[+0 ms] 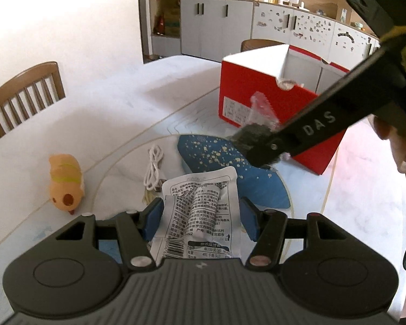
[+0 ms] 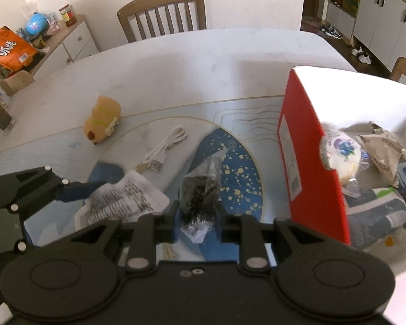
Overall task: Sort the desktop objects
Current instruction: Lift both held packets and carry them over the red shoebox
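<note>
Above the blue speckled mat (image 1: 259, 187) on the bench (image 1: 100, 113), the left tool (image 1: 200, 216) pinches a white printed snack packet (image 1: 200, 211) between its blue pads, while the right tool (image 2: 196, 214) pinches a small clear bag of dark contents (image 2: 200, 189) just beside the red box (image 2: 308, 157). On the bench lie an orange toy animal (image 1: 66, 187) and a coiled white cable (image 1: 154, 170), apart from both tools. The red box stands open, with a round white pack (image 2: 343, 151) and crumpled wrappers (image 2: 381, 149) inside.
</note>
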The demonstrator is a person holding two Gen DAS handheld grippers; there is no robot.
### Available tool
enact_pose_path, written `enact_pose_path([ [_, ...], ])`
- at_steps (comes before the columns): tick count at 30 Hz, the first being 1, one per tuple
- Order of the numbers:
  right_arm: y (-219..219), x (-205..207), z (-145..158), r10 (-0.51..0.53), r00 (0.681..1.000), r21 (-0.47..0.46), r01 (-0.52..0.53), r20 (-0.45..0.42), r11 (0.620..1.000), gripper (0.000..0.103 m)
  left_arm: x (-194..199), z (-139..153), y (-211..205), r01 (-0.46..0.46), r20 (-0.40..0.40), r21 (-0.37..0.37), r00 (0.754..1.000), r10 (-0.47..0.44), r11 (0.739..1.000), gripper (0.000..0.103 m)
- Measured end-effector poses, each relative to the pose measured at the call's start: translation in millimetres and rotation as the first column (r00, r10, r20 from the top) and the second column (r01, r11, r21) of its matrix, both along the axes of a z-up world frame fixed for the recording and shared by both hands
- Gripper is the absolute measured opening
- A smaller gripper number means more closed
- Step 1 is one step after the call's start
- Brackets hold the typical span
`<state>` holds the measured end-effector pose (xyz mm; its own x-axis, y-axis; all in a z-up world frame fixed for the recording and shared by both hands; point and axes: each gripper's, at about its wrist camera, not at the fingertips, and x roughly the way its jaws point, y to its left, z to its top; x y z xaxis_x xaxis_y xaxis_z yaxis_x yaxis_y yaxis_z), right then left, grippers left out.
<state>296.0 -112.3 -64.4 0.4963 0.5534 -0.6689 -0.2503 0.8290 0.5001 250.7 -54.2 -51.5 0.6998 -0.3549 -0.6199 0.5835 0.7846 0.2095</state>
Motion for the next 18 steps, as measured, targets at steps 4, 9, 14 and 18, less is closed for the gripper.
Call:
enact_pose_path([
  [4,-10,-13,9,-0.011,1.000,0.019,0.010,0.023,1.000,0.023,-10,11,1,-0.021,0.017,-0.003,1.000,0.021,1.000,0.060],
  [9,-22,-26,21,-0.008,0.999,0.032,0.007,0.045,0.999,0.023,-24,24,-1,-0.045,0.045,-0.007,0.998,0.045,0.999,0.060],
  [14,-34,-35,30,-0.012,0.997,0.040,0.009,0.072,0.999,0.023,-36,36,-8,-0.061,0.061,-0.010,0.996,0.062,0.998,0.060],
  [18,-48,-40,36,-0.014,0.996,0.049,0.010,0.093,0.999,0.023,-45,47,-19,-0.063,0.076,-0.008,0.995,0.063,0.998,0.060],
])
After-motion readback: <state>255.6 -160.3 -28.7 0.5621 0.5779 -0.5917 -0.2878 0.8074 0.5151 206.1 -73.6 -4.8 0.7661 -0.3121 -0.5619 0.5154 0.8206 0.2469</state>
